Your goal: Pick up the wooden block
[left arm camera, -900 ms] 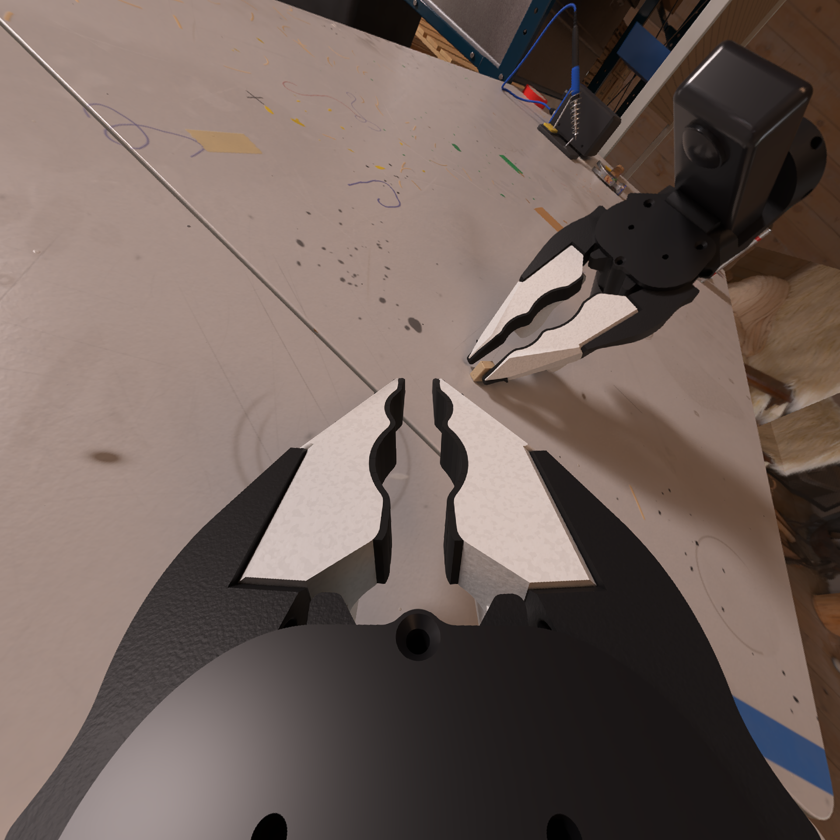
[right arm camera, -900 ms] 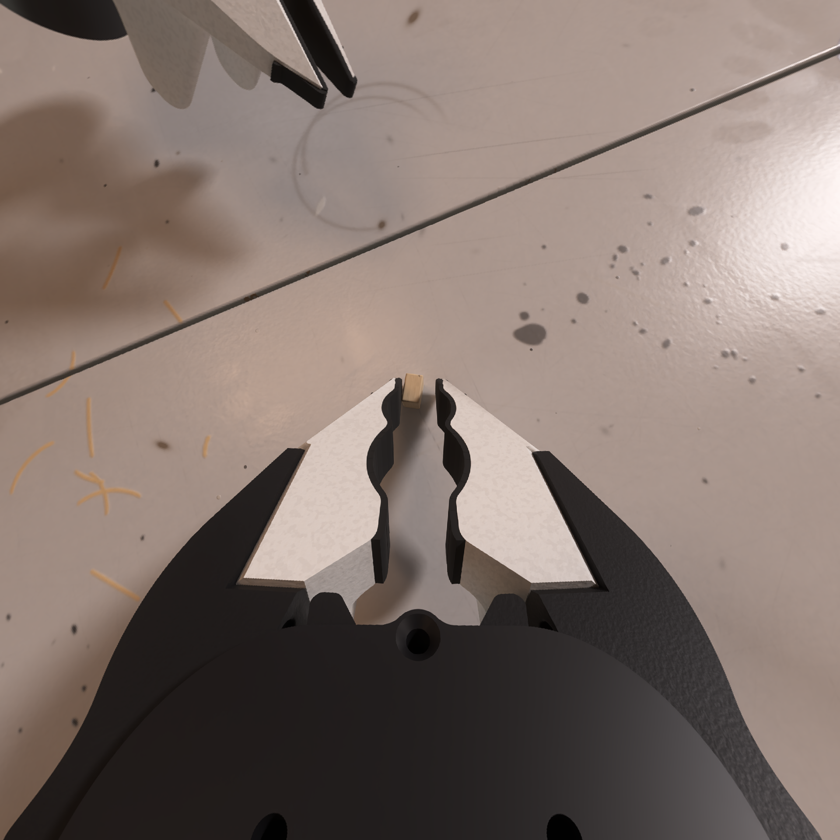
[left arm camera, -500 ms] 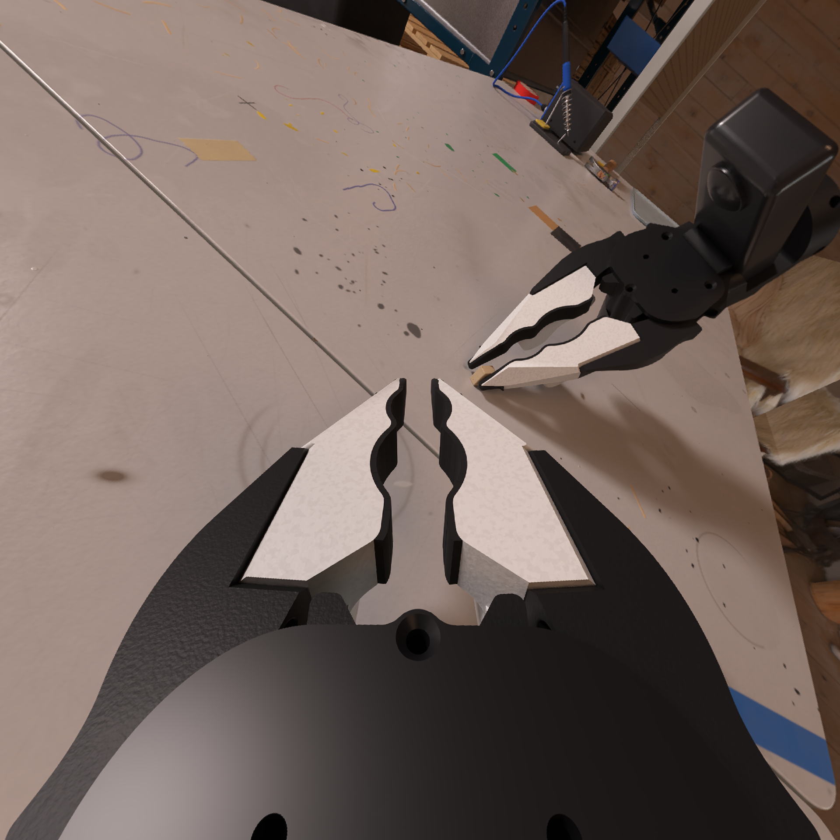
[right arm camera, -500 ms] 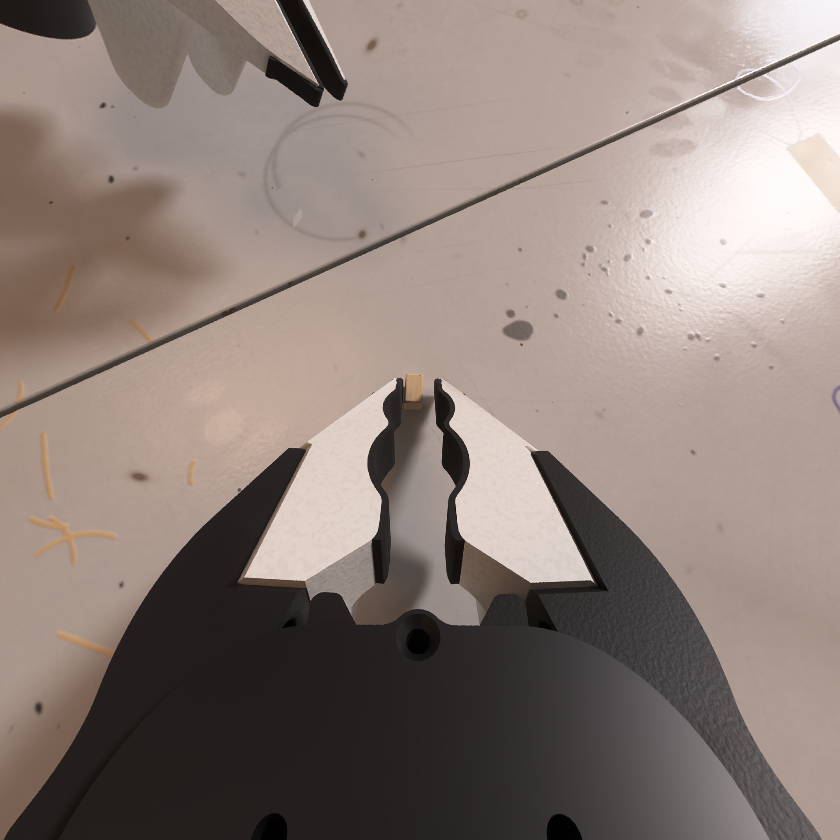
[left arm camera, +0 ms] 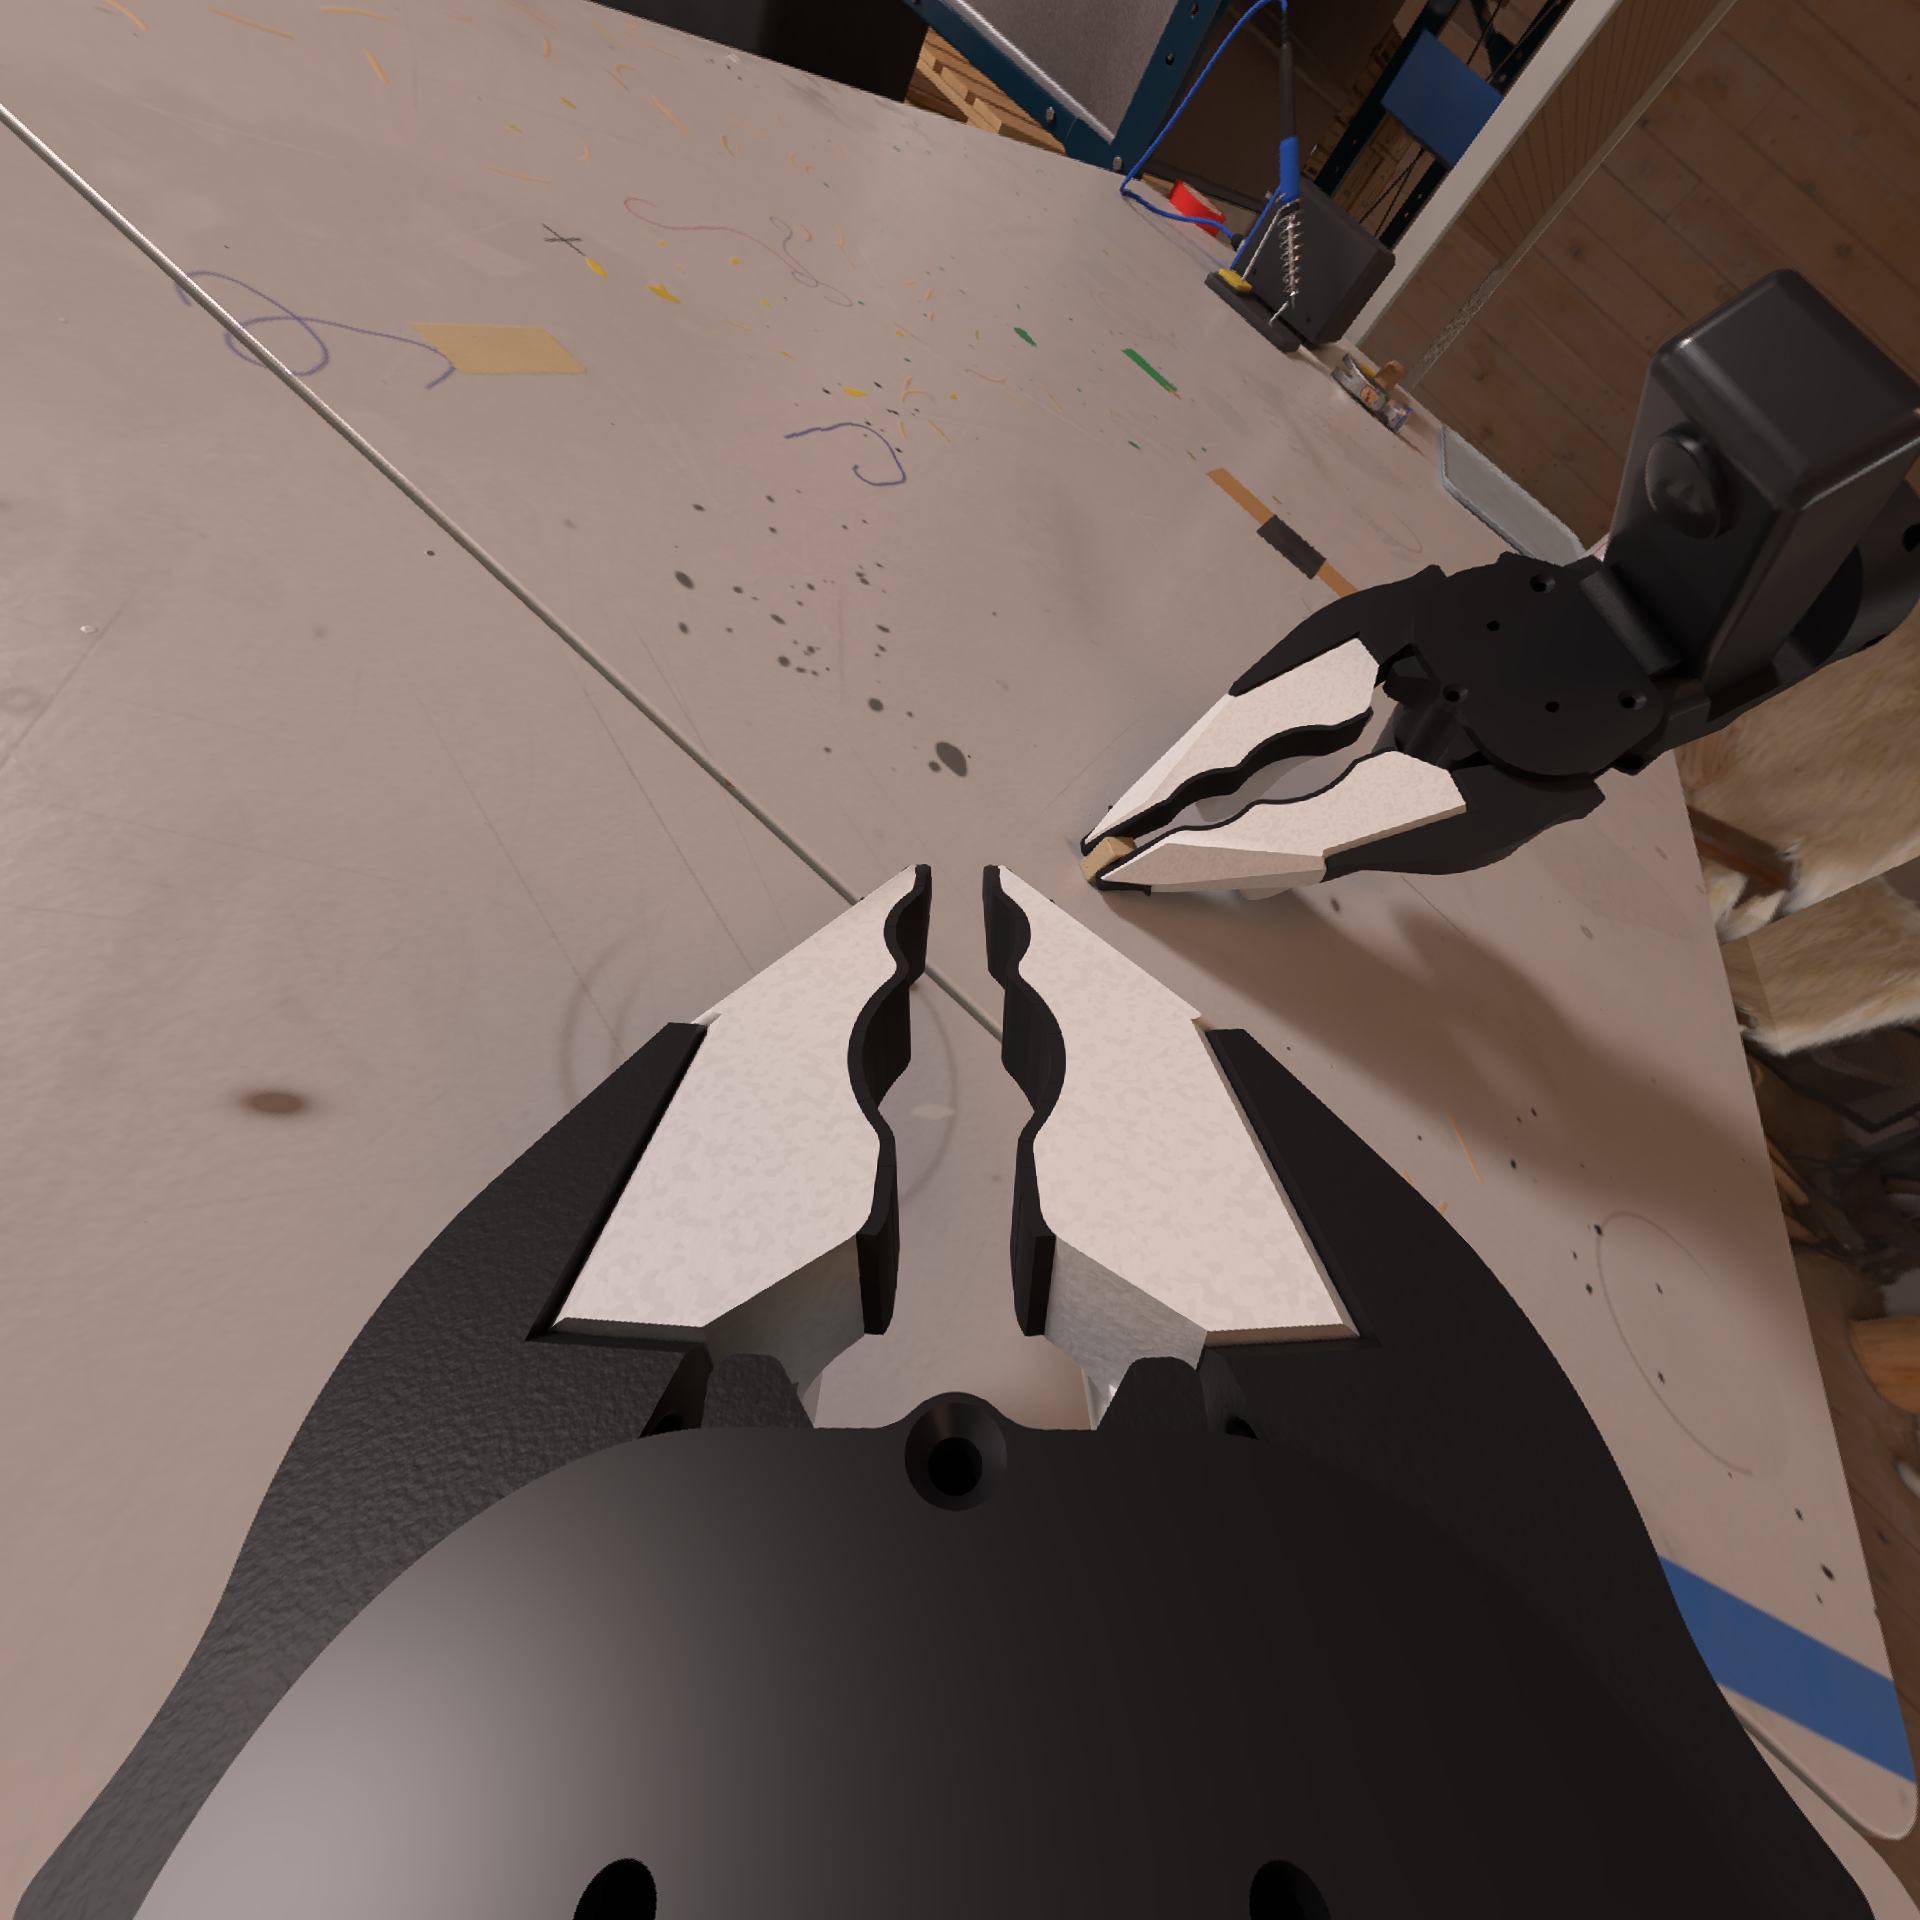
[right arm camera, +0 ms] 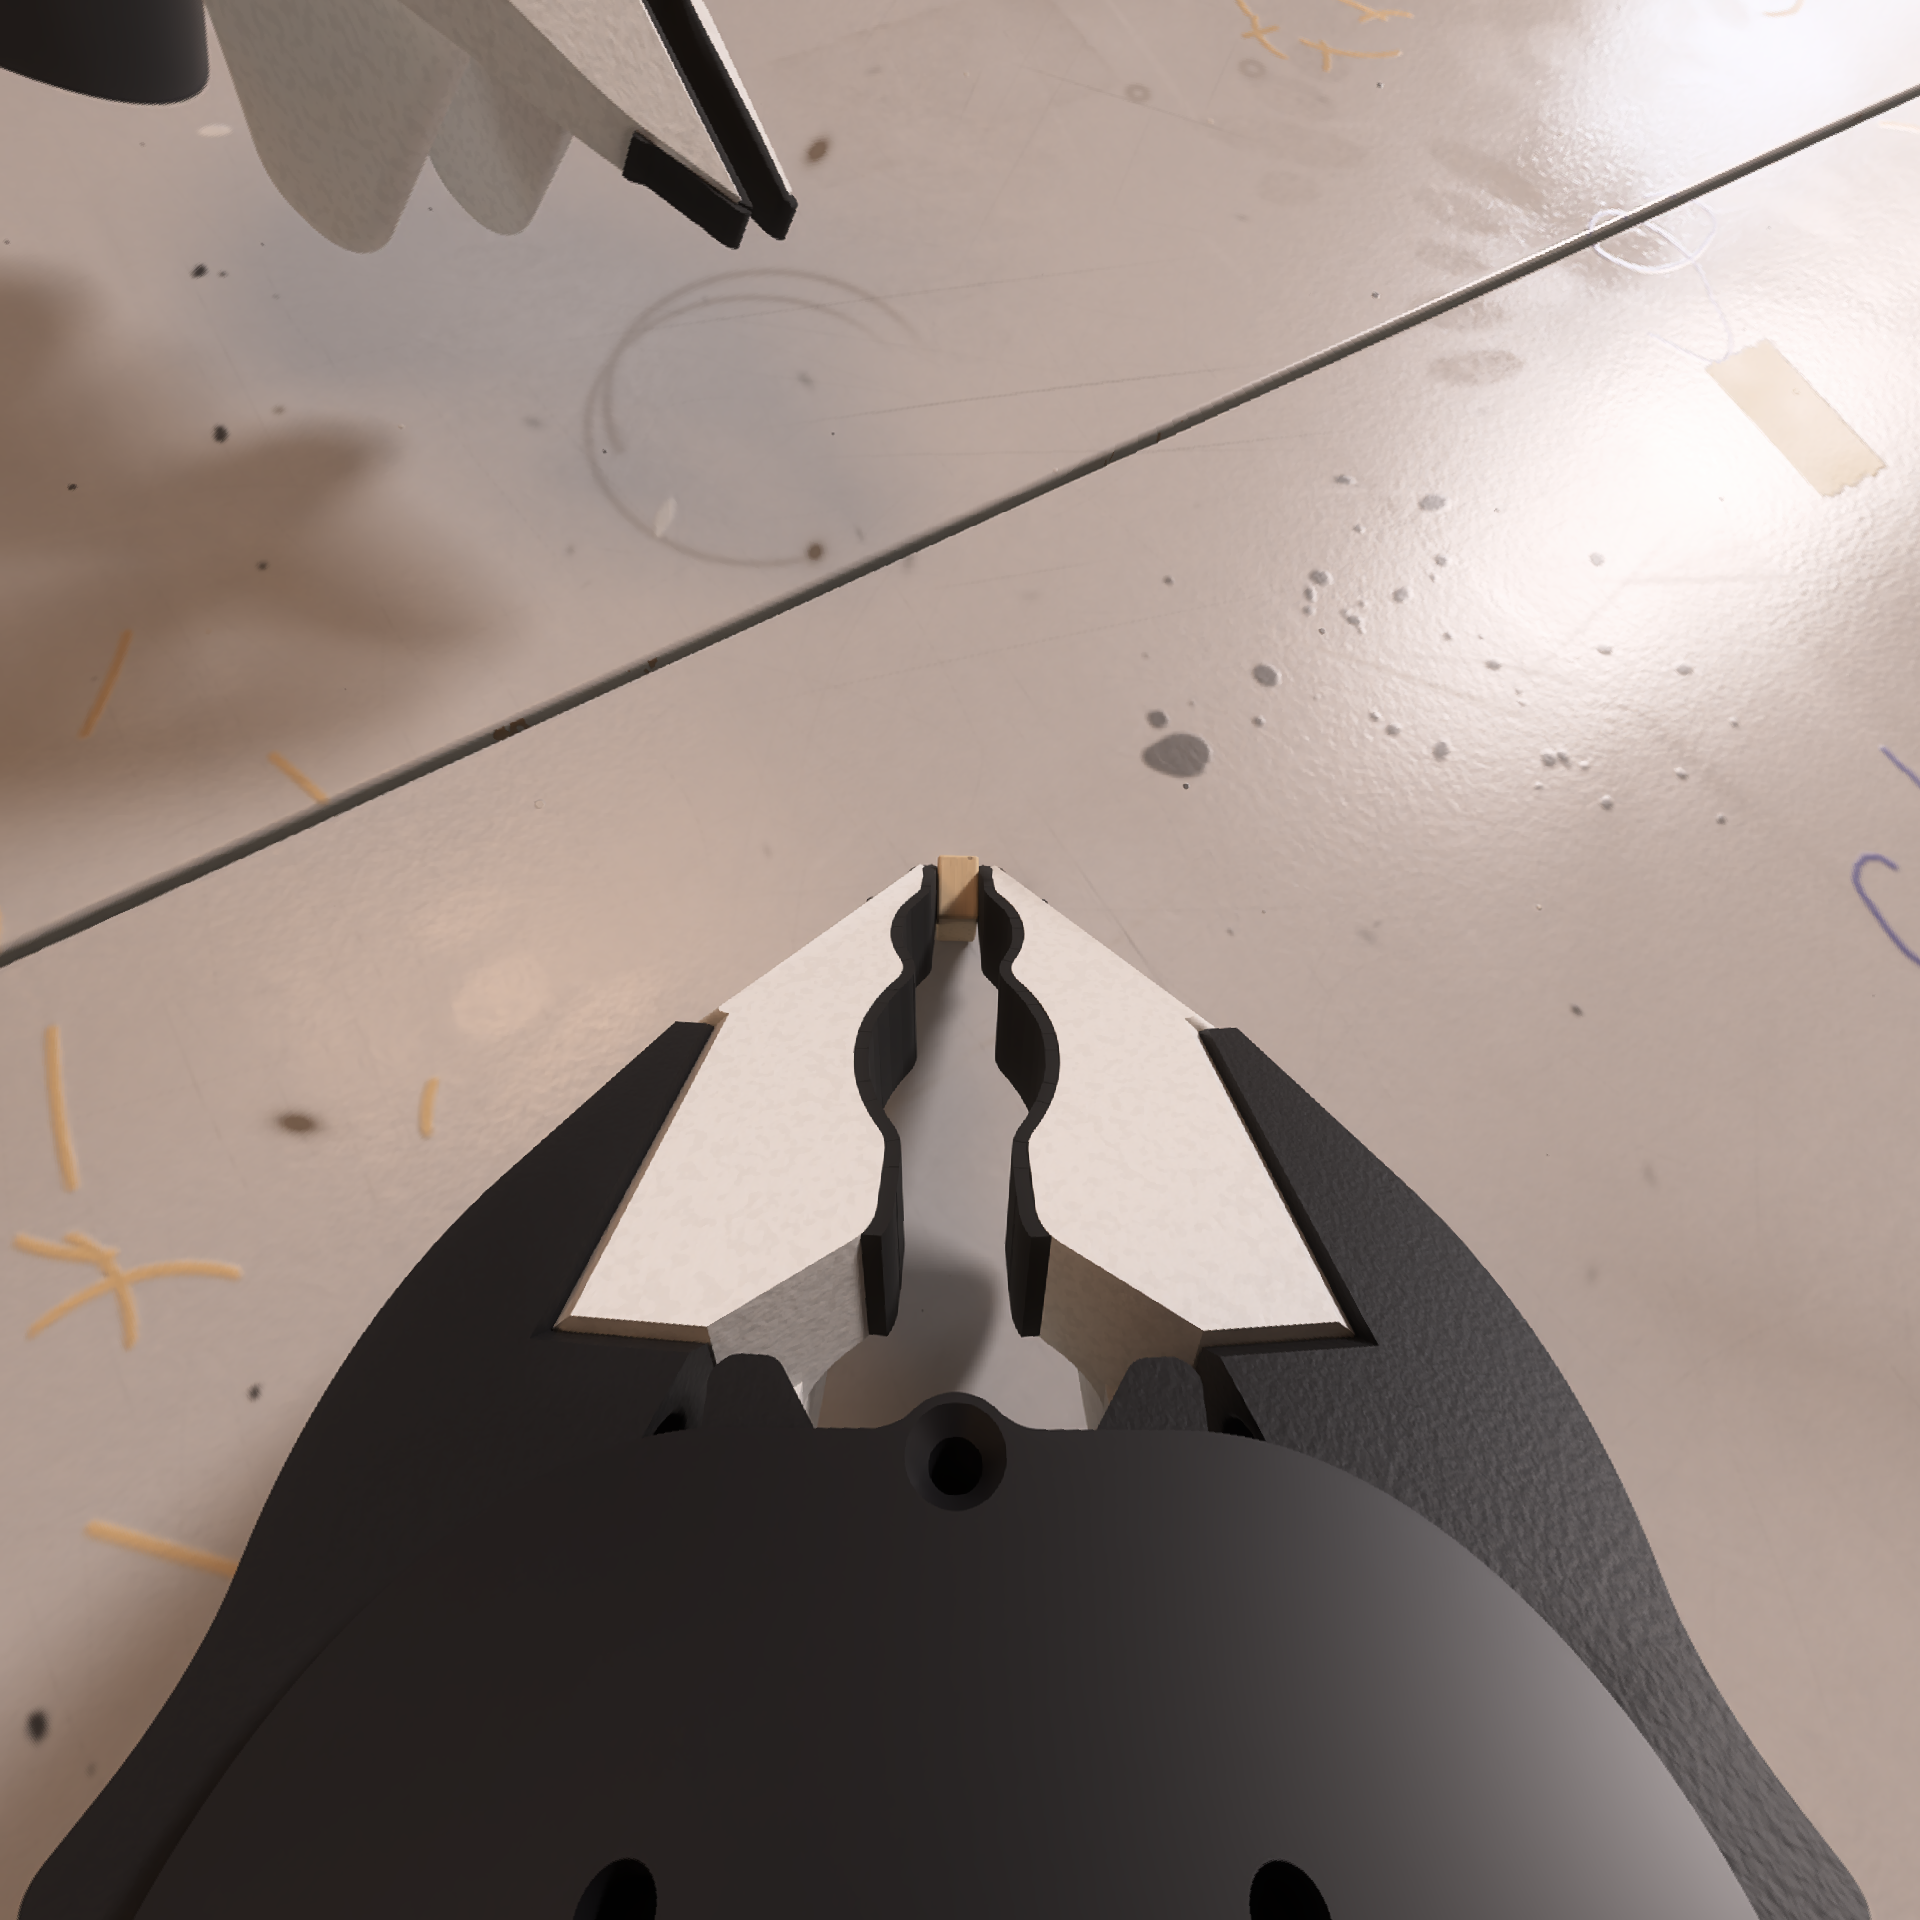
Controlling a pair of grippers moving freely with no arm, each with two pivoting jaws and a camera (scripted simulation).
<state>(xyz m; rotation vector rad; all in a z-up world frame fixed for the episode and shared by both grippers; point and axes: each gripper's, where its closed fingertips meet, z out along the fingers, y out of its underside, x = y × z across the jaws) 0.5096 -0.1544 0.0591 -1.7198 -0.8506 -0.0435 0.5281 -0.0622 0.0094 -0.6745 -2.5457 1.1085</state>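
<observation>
The right hand-held gripper [right arm camera: 957,883] pinches the small wooden block [right arm camera: 956,891] at its very fingertips, apparently just on the worktop [right arm camera: 1351,935], ready to lift, while the left hand-held gripper [left arm camera: 956,883], slightly spread and empty, waits clear at ten o'clock.

Your right claw [right arm camera: 957,883] low over the worktop [right arm camera: 1351,987], wooden block [right arm camera: 956,891] between its tips, seam [right arm camera: 1039,499] beyond it, your left claw [right arm camera: 753,213] farther past the seam, slightly left.
</observation>
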